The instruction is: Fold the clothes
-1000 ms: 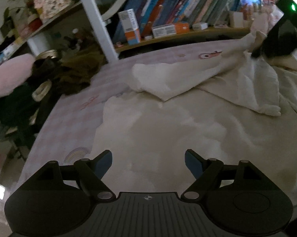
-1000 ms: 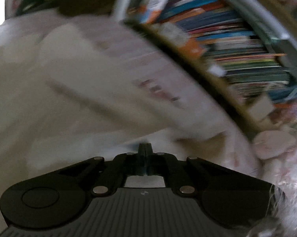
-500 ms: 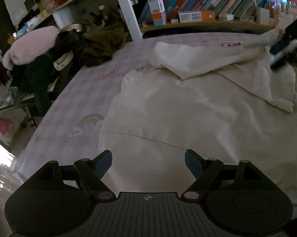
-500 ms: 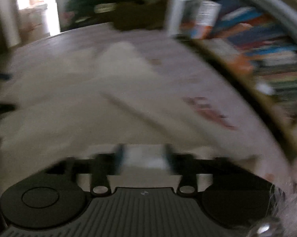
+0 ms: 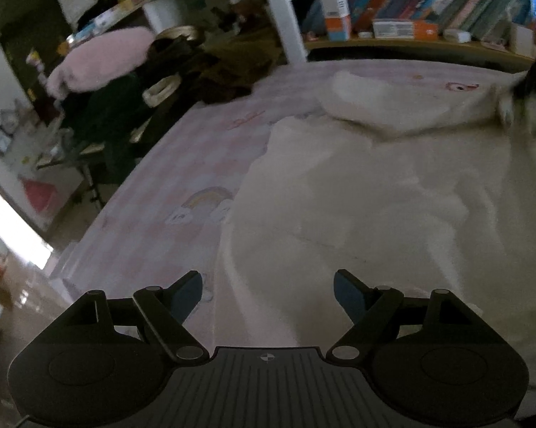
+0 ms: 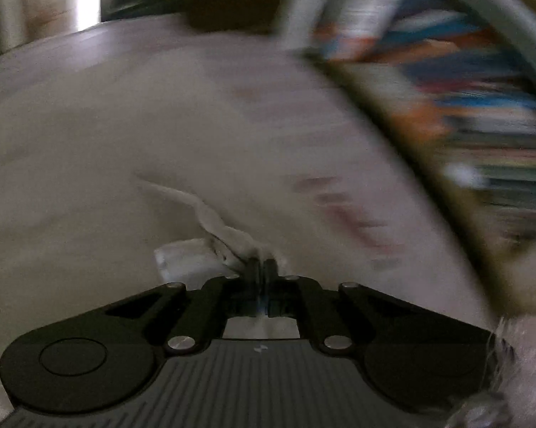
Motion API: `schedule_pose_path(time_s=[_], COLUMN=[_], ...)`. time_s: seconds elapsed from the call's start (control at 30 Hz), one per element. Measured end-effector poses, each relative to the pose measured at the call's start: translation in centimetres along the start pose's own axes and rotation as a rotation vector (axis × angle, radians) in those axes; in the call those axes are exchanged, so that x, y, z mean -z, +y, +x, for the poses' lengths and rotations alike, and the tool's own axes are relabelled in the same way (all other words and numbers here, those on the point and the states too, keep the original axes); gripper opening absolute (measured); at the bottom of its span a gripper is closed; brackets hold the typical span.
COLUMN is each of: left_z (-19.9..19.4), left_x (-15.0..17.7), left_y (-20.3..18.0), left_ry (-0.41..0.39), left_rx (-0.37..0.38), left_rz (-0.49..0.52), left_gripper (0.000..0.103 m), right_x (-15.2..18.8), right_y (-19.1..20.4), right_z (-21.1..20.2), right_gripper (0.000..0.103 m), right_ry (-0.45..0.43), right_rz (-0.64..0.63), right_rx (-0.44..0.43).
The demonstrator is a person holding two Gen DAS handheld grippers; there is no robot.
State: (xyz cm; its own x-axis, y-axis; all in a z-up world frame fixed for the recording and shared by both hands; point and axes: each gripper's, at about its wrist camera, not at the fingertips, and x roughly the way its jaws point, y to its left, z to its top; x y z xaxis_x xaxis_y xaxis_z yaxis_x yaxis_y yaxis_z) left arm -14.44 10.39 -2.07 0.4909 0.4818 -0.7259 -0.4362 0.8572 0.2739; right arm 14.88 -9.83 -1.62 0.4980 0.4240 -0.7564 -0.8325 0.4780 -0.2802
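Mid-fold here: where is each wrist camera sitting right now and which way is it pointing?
Left wrist: behind the open left gripper, above the cream garment, facing the bookshelf.
Right wrist: behind the right gripper, shut on a bunched piece of the garment, low over the bed; heavily blurred.
Shared: the garment, the pink bedsheet and the bookshelf.

The garment (image 5: 374, 214) is cream. The bed sheet (image 5: 182, 178) is pale pink check with a rainbow print (image 5: 207, 198). A pink pillow (image 5: 100, 60) sits beyond.
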Motion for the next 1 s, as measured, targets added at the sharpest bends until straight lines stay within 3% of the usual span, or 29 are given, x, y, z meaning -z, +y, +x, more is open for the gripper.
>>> schedule_pose_path(time_s=[0.13,0.3,0.5,0.67,0.73,0.83,0.9,0.97,1.0], left_z=[0.4,1.7,4.3,7.4,8.0,8.5,8.7,8.9,9.1], left_x=[0.1,-0.5,-2.8,-4.4,-4.7,-5.1,-5.5,-6.1,-6.5], left_y=[0.5,0.7,0.2,-0.3,-0.1,-0.5,-0.8,-1.1,-1.1], left_ry=[0.018,0.038,0.046,0.124,0.131,0.108,0.085,0.058,0.055], left_rx=[-0.004,0.002,0.109,0.175,0.213,0.243,0.258,0.284,0.299], left_rz=[-0.028,-0.029,-0.077,-0.131,-0.173,-0.149,-0.12,-0.081,-0.066], left_gripper=[0.083,0.083,0.083,0.083,0.083,0.08,0.063,0.012,0.001], right_x=[0.9,5.3,11.3,13.9,14.8,16.1,16.8,17.1,17.2], right_y=[-8.7,-14.5,-15.5,-14.3,-13.7,-12.8,-11.9,-10.9,-10.4], right_z=[0.5,0.9,0.4,-1.3,-2.0,-3.0,-3.5,-4.0,-4.3], right_gripper=[0.002,0.002,0.002,0.002,0.002,0.002,0.002,0.002,0.002], right_ry=[0.001,0.103,0.198,0.212,0.22,0.25,0.262,0.268,0.272], right_rz=[0.17,0.31,0.448,0.483,0.491,0.486,0.478,0.477,0.483], right_rx=[0.271,0.411,0.401,0.402,0.409,0.415,0.422,0.429,0.428])
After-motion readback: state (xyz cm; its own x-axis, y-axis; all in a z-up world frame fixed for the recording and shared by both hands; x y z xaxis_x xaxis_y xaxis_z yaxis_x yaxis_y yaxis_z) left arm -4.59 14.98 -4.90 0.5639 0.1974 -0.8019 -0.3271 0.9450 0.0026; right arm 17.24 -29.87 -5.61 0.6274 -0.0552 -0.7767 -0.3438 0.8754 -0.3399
